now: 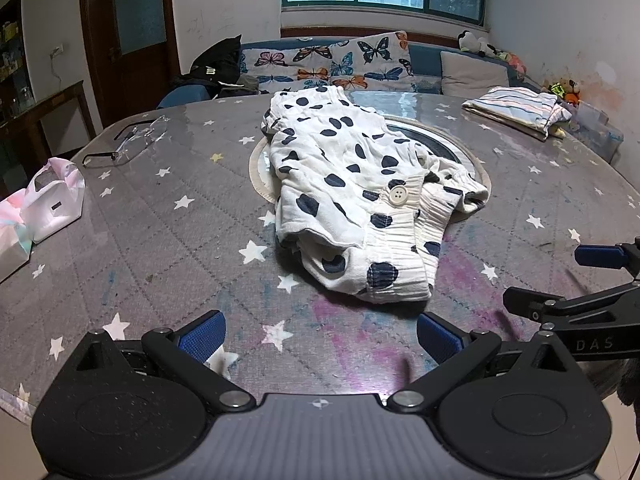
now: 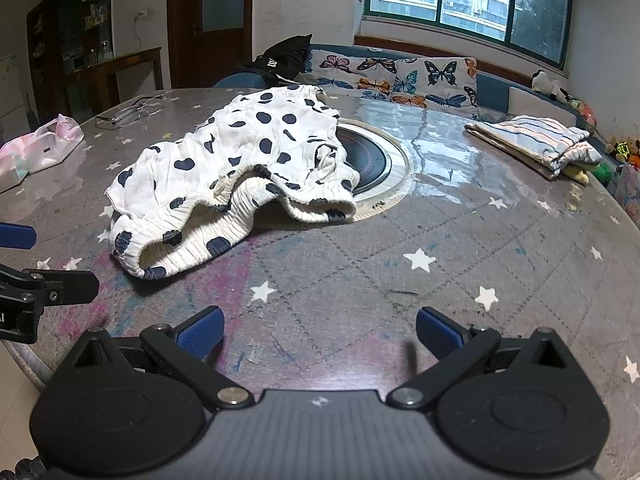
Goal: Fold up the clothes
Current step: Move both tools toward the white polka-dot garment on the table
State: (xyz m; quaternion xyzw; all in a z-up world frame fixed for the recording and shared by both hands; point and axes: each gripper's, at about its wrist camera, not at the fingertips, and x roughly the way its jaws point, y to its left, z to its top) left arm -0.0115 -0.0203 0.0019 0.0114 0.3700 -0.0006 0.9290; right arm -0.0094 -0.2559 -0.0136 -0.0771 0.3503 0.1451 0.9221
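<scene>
Eyeglasses (image 1: 127, 142) and a plastic bag (image 1: 48, 200) lie on the table (image 1: 160, 240).

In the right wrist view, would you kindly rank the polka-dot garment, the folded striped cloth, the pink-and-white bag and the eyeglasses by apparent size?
1. Polka-dot garment, clearly largest.
2. Folded striped cloth.
3. Pink-and-white bag, partly cut off at the frame edge, so its rank against the cloth is unsure.
4. Eyeglasses, smallest, though farthest from the camera.

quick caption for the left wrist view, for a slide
Open left claw hovers before a crumpled polka-dot garment on the star-print table.
</scene>
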